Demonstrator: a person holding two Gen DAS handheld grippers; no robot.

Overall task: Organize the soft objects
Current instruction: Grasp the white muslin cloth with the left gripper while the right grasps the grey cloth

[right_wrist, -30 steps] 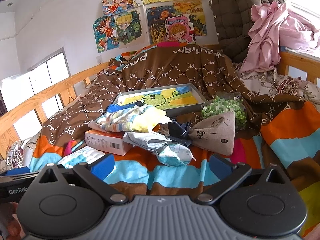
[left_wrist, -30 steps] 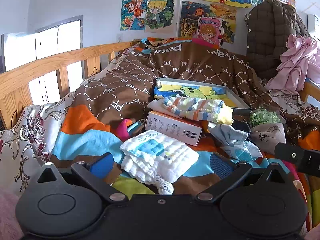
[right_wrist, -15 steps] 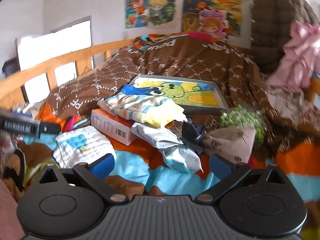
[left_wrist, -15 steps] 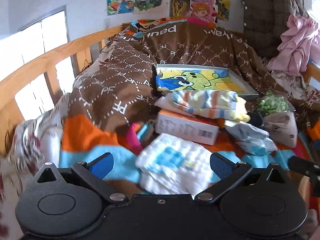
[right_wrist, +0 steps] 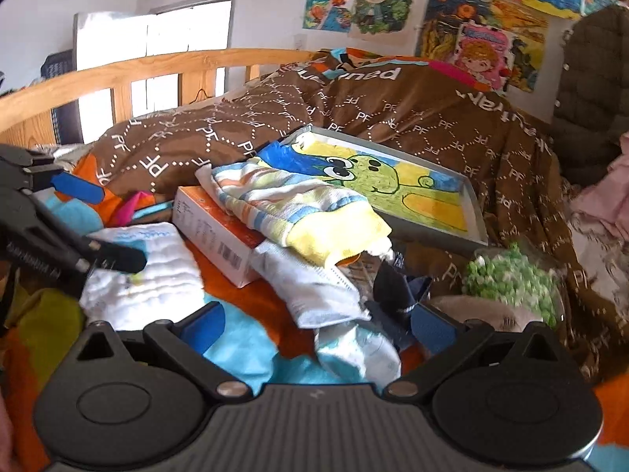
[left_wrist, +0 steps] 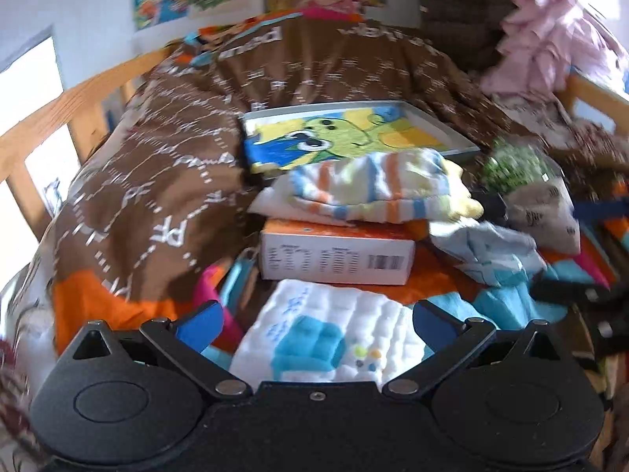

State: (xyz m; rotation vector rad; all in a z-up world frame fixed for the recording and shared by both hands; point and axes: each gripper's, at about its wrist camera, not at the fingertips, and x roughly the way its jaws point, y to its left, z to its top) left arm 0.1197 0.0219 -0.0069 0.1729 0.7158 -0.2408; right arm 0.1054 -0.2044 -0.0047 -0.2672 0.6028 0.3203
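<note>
A white quilted cloth (left_wrist: pixel 326 338) with a blue patch lies on the striped bedspread, between the fingers of my open left gripper (left_wrist: pixel 316 320). The right wrist view shows that left gripper (right_wrist: pixel 98 224) over the same cloth (right_wrist: pixel 157 279). Behind it a striped towel (left_wrist: pixel 373 185) lies on a white and orange box (left_wrist: pixel 338 255). My right gripper (right_wrist: pixel 318 324) is open and holds nothing; it hangs over a white packet-like cloth (right_wrist: pixel 314 287) and a dark navy sock (right_wrist: pixel 397 291). A pale grey-blue garment (left_wrist: pixel 487 251) lies right of the box.
A framed cartoon picture (right_wrist: pixel 393 185) rests on the brown quilt (right_wrist: pixel 236 133) behind the pile. A burlap bag with a green plant (right_wrist: pixel 511 279) sits at the right. A wooden bed rail (right_wrist: pixel 157 67) runs along the left; pink clothes (left_wrist: pixel 550 51) hang at the back right.
Both grippers have moved forward and down toward the pile. The white quilted cloth now lies between the left fingers. The right view has swung left over the white packet and sock.
</note>
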